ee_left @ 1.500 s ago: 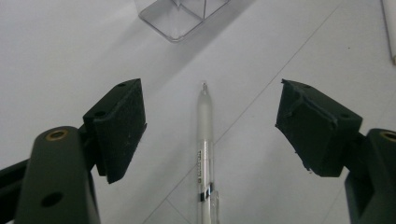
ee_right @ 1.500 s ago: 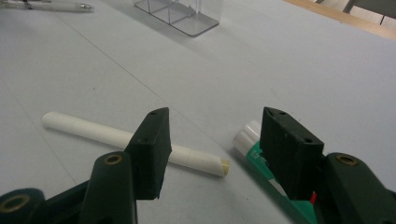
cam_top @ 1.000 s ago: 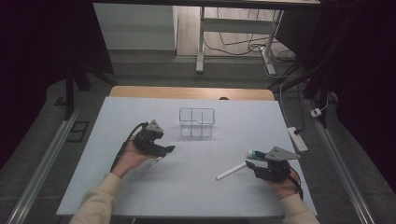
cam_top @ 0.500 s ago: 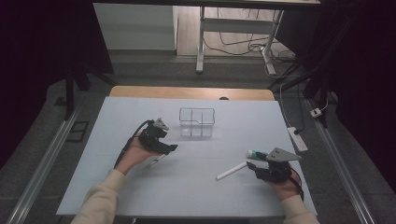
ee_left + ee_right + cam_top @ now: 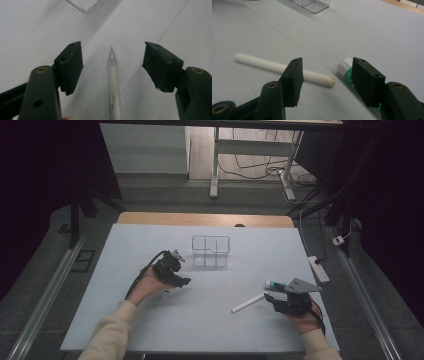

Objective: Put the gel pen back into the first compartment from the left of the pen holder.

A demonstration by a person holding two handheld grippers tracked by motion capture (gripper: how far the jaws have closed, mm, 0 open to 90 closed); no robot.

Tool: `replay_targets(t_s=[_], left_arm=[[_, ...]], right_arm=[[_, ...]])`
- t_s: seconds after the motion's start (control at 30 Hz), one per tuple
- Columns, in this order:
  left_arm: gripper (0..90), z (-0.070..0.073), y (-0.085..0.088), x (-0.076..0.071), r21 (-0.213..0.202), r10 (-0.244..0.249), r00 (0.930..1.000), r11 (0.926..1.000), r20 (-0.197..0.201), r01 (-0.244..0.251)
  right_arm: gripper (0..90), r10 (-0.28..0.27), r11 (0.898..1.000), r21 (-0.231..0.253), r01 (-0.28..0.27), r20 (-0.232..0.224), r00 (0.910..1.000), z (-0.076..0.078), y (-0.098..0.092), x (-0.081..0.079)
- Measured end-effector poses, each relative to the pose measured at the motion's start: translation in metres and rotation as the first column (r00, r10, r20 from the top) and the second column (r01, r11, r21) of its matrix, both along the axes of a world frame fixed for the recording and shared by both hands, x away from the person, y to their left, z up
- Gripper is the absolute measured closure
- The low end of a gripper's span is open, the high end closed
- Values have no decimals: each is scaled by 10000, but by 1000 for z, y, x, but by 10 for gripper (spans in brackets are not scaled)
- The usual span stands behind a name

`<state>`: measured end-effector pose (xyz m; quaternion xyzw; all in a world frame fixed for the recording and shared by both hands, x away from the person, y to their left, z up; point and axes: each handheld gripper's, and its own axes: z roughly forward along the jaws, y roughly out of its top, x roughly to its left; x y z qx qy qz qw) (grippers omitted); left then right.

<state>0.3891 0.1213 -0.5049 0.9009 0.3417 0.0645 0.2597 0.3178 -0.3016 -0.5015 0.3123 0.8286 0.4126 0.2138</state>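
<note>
1. Clear plastic organiser (image 5: 210,251), divided into compartments, stands on the pale grey table (image 5: 150,325) toward its far side; it serves as the landmark below.
2. Left gripper (image 5: 176,274), held in the person's left hand (image 5: 148,287), sits near and to the left of the organiser. Its jaws are spread wide apart and grip nothing.
3. Frosted pen (image 5: 114,82) lies flat on the table between the left gripper's (image 5: 112,67) jaws, touching neither; its tip points toward a corner of the organiser (image 5: 83,5).
4. Right gripper (image 5: 278,292) is well apart from the organiser, nearer the person and to the right. Its jaws stand parted and empty.
5. White stick (image 5: 248,303) lies on the table just left of the right gripper.
6. Green-and-white tube (image 5: 345,71), capped in white, lies partly behind one jaw of the right gripper (image 5: 328,78), just beside the end of the white stick (image 5: 279,67).
</note>
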Motion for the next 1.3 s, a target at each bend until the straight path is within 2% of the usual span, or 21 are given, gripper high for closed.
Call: replay_targets(t_s=[0.23,0.43,0.6,0.8,0.97,1.13,1.3], left_arm=[[412,-8,-5,3,420,-83,9995,9991,-321,97],[492,-11,-5,5,528,-114,9985,9985,-528,142],[526,-11,-4,5,591,-84,9986,9982,-529,115],[576,-10,-7,1,956,-100,9992,9953,-394,137],[688,-8,-12,-2,1187,-296,9985,9923,-450,347],[791,-8,-12,-3,1211,-311,9986,9920,-425,361],[801,-7,-12,-3,1251,-312,9986,9915,-420,362]], right_arm=[[426,7,10000,-65,-7,13,10000,0,0,0],[426,1,9999,-116,-1,12,10000,0,0,0],[425,-11,9999,-132,11,17,10000,0,0,0],[425,1,9999,-135,0,43,10000,0,-1,0],[425,-16,9999,-162,16,47,10000,0,-2,0],[424,-1,9998,-181,2,61,10000,0,-1,0],[424,-13,9998,-207,14,64,10000,0,-1,0]])
